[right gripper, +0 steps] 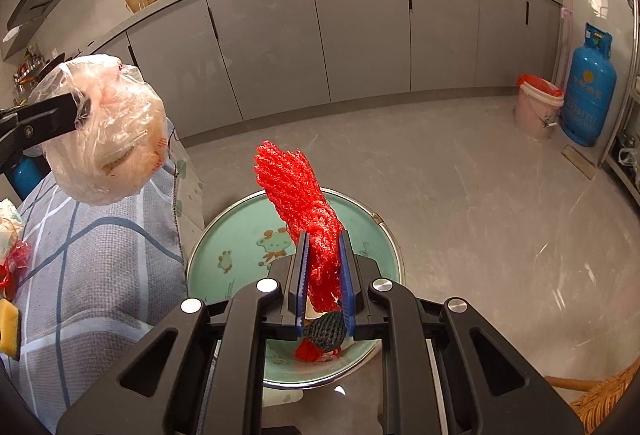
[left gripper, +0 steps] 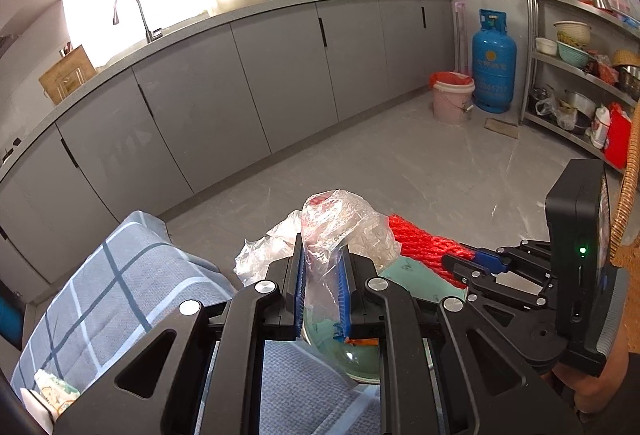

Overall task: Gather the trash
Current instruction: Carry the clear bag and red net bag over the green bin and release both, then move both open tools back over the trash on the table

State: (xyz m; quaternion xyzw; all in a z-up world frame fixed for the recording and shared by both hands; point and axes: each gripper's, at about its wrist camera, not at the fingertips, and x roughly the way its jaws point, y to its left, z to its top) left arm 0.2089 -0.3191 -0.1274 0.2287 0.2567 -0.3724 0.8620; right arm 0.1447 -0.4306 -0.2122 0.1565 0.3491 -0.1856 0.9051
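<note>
Left wrist view: left gripper (left gripper: 323, 277) is clamped on a crumpled clear plastic bag (left gripper: 340, 223), pads squeezing the bag's neck, bulk of it ballooning past the tips. Right gripper (right gripper: 323, 271) is clamped on a red mesh net (right gripper: 298, 195), which sticks up and far beyond its fingers. Both loads are lifted clear of any surface.

Directly below the right gripper sits a green round basin (right gripper: 360, 219) with cartoon print; some red and dark scraps lie in its near part. To the left, a table under a blue checked cloth (right gripper: 100, 255) carries more litter at its left edge. Far right on the floor: pink bucket with a red liner (right gripper: 538, 103), just beside a blue gas cylinder (right gripper: 588, 83).

Risks, as I judge them:
- Bag is slick film held by a thin pinch; a quick swing could let it slide out.
- Net is springy and open-weave; it may snag on the pad ridges and not drop on release.
- Both grippers sit close together; a careless move could tangle net and bag.
</note>
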